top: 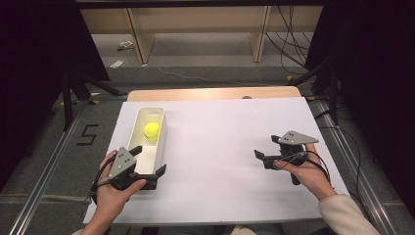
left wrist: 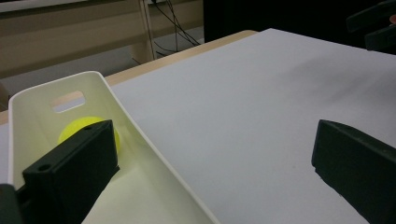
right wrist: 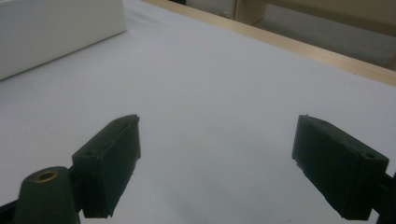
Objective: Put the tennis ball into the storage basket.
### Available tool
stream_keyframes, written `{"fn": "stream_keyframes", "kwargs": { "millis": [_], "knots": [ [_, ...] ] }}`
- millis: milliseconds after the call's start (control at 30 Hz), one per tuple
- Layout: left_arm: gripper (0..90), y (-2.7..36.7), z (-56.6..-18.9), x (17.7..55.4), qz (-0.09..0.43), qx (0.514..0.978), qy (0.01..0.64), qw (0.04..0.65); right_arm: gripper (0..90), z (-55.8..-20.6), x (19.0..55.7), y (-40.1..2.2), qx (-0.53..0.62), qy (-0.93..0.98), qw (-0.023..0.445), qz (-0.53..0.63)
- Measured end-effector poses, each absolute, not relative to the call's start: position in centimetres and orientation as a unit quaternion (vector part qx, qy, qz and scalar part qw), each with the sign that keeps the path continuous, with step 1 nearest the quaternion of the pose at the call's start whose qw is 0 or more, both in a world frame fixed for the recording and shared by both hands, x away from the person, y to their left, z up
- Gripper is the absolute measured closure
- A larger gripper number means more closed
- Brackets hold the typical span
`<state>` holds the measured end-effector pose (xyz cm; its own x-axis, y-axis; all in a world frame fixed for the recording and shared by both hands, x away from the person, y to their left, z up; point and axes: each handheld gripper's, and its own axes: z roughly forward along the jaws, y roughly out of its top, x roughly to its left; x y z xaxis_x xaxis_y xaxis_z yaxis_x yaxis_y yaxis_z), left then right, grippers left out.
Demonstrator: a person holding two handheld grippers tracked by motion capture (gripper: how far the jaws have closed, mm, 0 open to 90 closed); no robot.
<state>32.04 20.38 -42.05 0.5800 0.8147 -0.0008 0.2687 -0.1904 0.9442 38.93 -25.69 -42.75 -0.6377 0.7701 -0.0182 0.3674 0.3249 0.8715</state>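
A long white bin (top: pixel 140 117) lies at the left of the white table sheet, with a yellow ball (top: pixel 151 130) in its far half. My left gripper (top: pixel 149 159) is at the bin's near end and stands wide open. In the left gripper view the bin's right wall (left wrist: pixel 154 158) runs between the jaws of the left gripper (left wrist: pixel 212 135): one jaw is inside the bin in front of the ball (left wrist: pixel 77 127), the other over the sheet. My right gripper (top: pixel 265 146) hovers low over the sheet at the right, open, with nothing between the jaws. The right gripper (right wrist: pixel 217 123) faces the bin (right wrist: pixel 56 32).
The white sheet (top: pixel 220 147) covers the table, with a wooden edge (top: pixel 215 93) at the far side. Black stands and cables (top: pixel 323 83) are on the floor right and left of the table. A "5" mark (top: pixel 88 134) is on the floor at the left.
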Motion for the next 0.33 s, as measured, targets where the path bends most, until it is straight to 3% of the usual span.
{"fn": "stream_keyframes", "kwargs": {
  "millis": [333],
  "knots": [
    [0.0, 20.41, -41.98, 32.20, 0.269, 0.725, 0.365, 0.519, 15.5, -42.71, 38.89, -25.97, 0.364, 0.777, 0.219, 0.464]
  ]
}}
